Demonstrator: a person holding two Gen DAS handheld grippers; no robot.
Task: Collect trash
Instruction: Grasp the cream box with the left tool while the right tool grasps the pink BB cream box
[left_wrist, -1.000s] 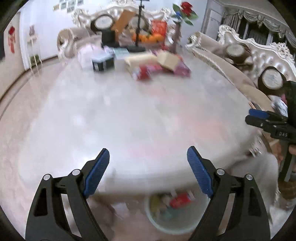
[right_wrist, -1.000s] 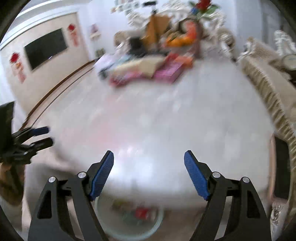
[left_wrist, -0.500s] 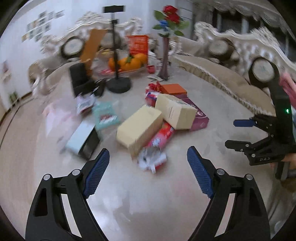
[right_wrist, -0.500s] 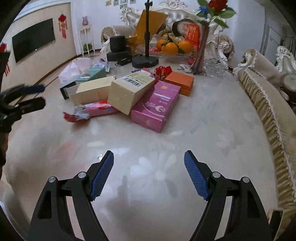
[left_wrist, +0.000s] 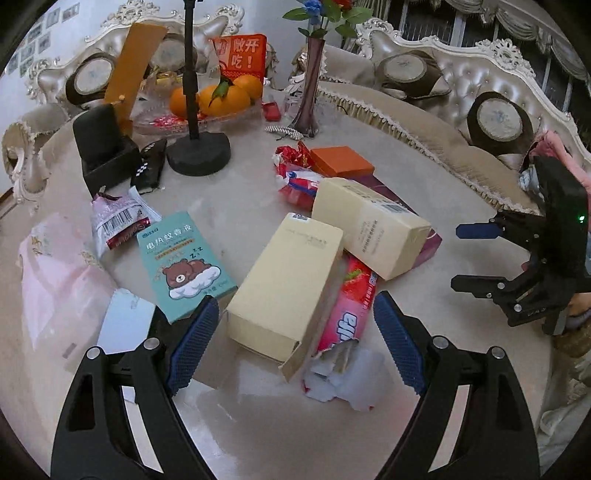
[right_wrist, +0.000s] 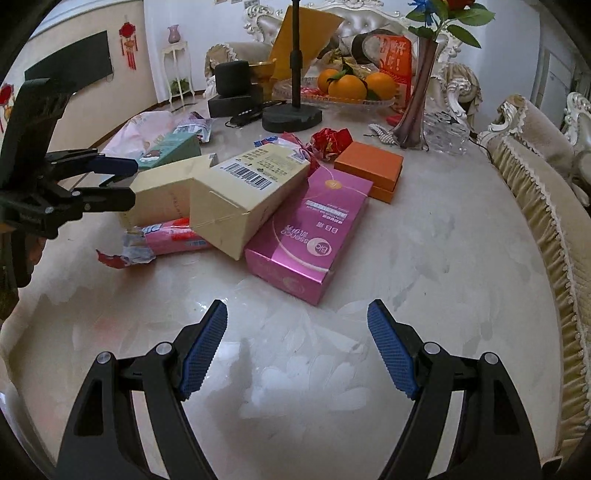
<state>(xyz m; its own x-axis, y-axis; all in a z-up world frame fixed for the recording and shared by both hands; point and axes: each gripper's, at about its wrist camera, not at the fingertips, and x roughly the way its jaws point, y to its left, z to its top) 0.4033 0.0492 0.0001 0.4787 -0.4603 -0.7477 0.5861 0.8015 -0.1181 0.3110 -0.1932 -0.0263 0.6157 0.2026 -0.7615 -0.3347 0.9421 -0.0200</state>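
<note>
Two black grippers with blue ribbed pads are seen over a pale glossy marble table (right_wrist: 424, 258). The left gripper (left_wrist: 295, 339) is spread wide, nothing clamped; framed between its pads is the open end of a long cream cardboard box (left_wrist: 284, 288), lying flat. A torn pink-red strawberry snack wrapper (left_wrist: 347, 325) is tucked under that box's right side. A second cream carton with a barcode label (right_wrist: 247, 195) is leaned across a shiny pink rectangular box (right_wrist: 310, 240). A flat orange lidded box (right_wrist: 369, 170) is set just behind the pink one. A teal box with a bear print (left_wrist: 184, 262) is placed left of the first cream box. The right gripper (right_wrist: 297, 347) is held apart above bare tabletop, empty, near the pink box. Oranges on a glass dish (left_wrist: 221, 99) are seen at the back.
</note>
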